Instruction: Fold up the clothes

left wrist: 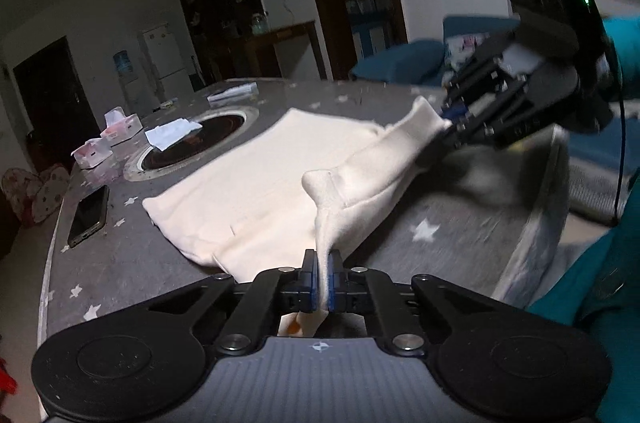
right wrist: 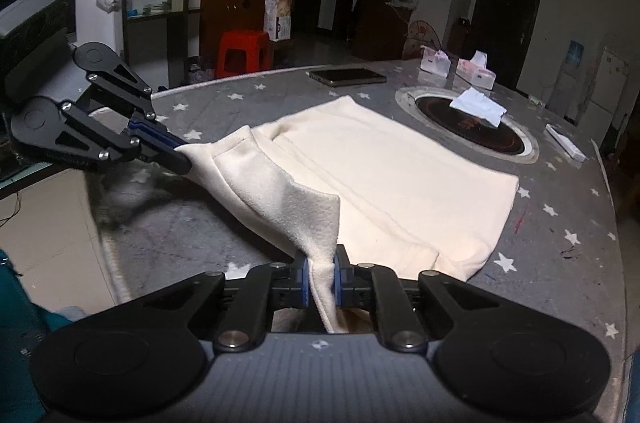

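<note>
Holding the near edge of the cream garment (left wrist: 256, 179) at two corners, both grippers have it lifted off the grey star-printed table (left wrist: 132, 263) while the rest lies flat, stretching toward the round inset burner (left wrist: 200, 143). On the left, the left gripper (left wrist: 322, 277) has its fingers closed tight on a bunched corner; cloth runs down between the pads and out below. On the right, the right gripper (right wrist: 322, 275) is likewise pinched shut on the other corner, with a strip of fleece hanging through.

To do this fold well, I judge the two corners should travel together, level and equally taut, so the raised edge stays straight and lands square on the far edge — the span between the grippers already sags a little. Keeping the carry low should avoid dragging the flat part toward the phone (left wrist: 89, 216) and tissue boxes (left wrist: 120, 131).

What kind of garment this is stays unclear — no sleeves or collar show, and earlier folds may hide them. The room is dim, the right gripper is motion-blurred in the left wrist view, and how much cloth sits behind each set of pads cannot be seen.
</note>
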